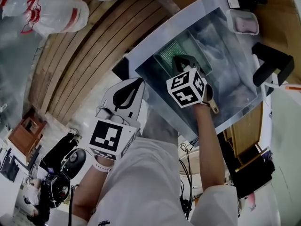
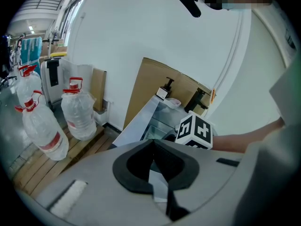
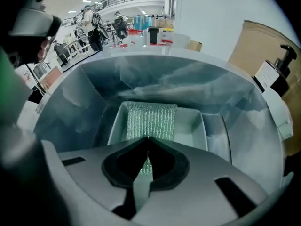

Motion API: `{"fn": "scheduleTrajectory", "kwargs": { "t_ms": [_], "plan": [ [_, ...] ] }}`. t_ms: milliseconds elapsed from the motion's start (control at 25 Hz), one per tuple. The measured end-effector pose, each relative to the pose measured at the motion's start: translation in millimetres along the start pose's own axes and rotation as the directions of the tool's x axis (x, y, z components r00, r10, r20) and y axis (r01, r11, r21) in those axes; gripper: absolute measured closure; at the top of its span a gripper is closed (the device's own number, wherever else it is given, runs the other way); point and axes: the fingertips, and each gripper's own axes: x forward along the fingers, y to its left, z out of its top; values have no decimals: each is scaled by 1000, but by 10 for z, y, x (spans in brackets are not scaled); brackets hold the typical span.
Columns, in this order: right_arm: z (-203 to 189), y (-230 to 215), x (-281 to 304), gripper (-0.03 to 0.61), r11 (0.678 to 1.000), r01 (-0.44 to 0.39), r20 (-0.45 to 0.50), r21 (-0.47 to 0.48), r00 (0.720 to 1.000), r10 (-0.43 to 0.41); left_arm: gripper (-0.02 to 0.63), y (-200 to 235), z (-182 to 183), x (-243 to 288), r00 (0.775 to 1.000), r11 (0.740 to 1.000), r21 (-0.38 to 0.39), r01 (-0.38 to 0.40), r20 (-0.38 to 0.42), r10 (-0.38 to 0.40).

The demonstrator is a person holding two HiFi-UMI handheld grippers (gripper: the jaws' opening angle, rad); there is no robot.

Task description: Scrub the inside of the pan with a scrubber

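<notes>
A pale rectangular pan [image 1: 159, 61] [image 3: 190, 126] sits in the bottom of the steel sink [image 1: 235, 79] [image 3: 84, 102]. A green mesh scrubber [image 1: 175, 51] [image 3: 150, 119] lies flat inside it. My right gripper [image 1: 181, 61] [image 3: 148, 140] reaches down into the pan, with its jaws shut on the scrubber's near edge; green mesh shows in the gap behind the tips. My left gripper [image 1: 139, 82] [image 2: 153, 142] hangs outside the sink at its front left corner, shut and holding nothing.
A black tap [image 1: 270, 60] and a clear tub with something pink [image 1: 242, 22] stand at the sink's right side. A pump bottle [image 3: 277, 74] stands on the rim. Large water bottles [image 2: 77, 112] [image 1: 51, 11] rest on wooden slats [image 1: 94, 55] at the left.
</notes>
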Motion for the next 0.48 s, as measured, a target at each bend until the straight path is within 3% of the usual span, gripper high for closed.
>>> {"fn": "scheduleTrajectory", "kwargs": {
  "t_ms": [320, 480],
  "plan": [
    [-556, 66, -90, 569, 1000, -13, -115, 3, 993, 13, 609, -17, 16, 23, 1000, 1000, 3, 6, -3, -6],
    [-723, -134, -122, 569, 998, 55, -120, 28, 991, -51, 609, -9, 19, 13, 1000, 1000, 8, 3, -4, -3]
  ]
}}
